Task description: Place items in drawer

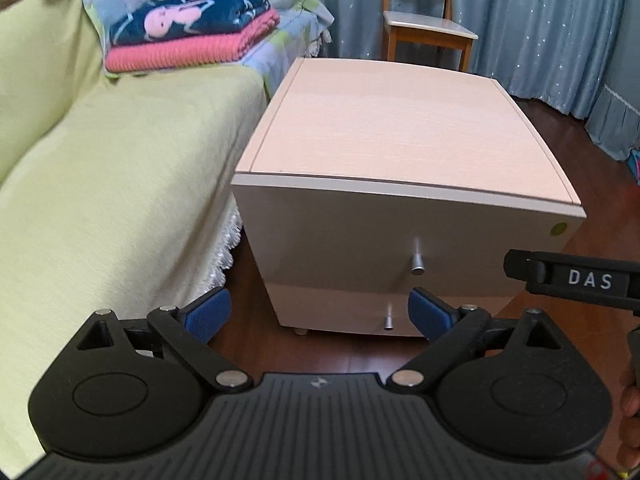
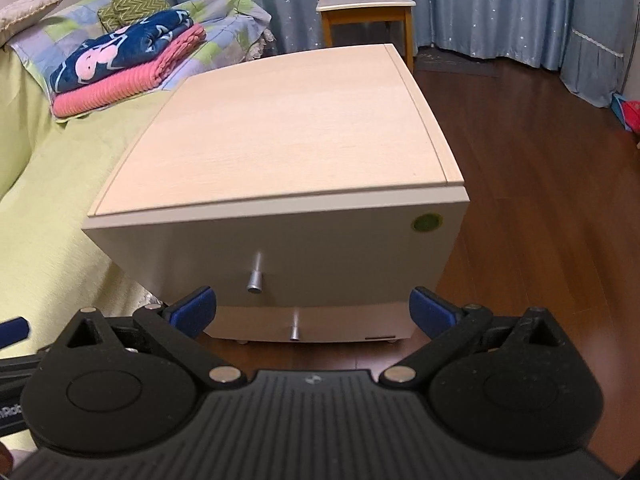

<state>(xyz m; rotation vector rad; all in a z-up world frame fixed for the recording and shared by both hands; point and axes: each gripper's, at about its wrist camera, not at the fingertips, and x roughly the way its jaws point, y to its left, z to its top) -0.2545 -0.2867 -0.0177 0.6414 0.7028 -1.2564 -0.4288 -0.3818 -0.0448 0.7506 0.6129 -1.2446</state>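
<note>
Left wrist view shows the left gripper [image 1: 319, 312] with its blue-padded fingers [image 1: 208, 312] spread wide apart and holding nothing, low in the frame. Beyond it, at centre, stands a pale wood nightstand [image 1: 400, 132] on a dark wooden floor [image 1: 580, 152]. Its upper drawer [image 1: 360, 240] and lower drawer [image 1: 340, 308] are both closed, each with a small metal knob; the upper knob [image 1: 418, 265] sits just above the right finger tip. A green round sticker [image 1: 559, 229] marks the upper drawer's right corner. At the right edge, part of the right gripper [image 1: 576, 280] shows, lettered "DAS".

Right wrist view has the right gripper [image 2: 313, 310] likewise spread wide and empty, with the upper knob [image 2: 255, 280] and lower knob [image 2: 295, 332] between its fingers in the frame, but apart from them. In the upper left, folded blankets [image 2: 120, 68], navy over pink, lie on a sofa with a yellow-green cover [image 2: 48, 184] just beside the nightstand. A wooden chair [image 2: 364, 4] stands behind it, at top centre, before blue curtains [image 2: 500, 4].
</note>
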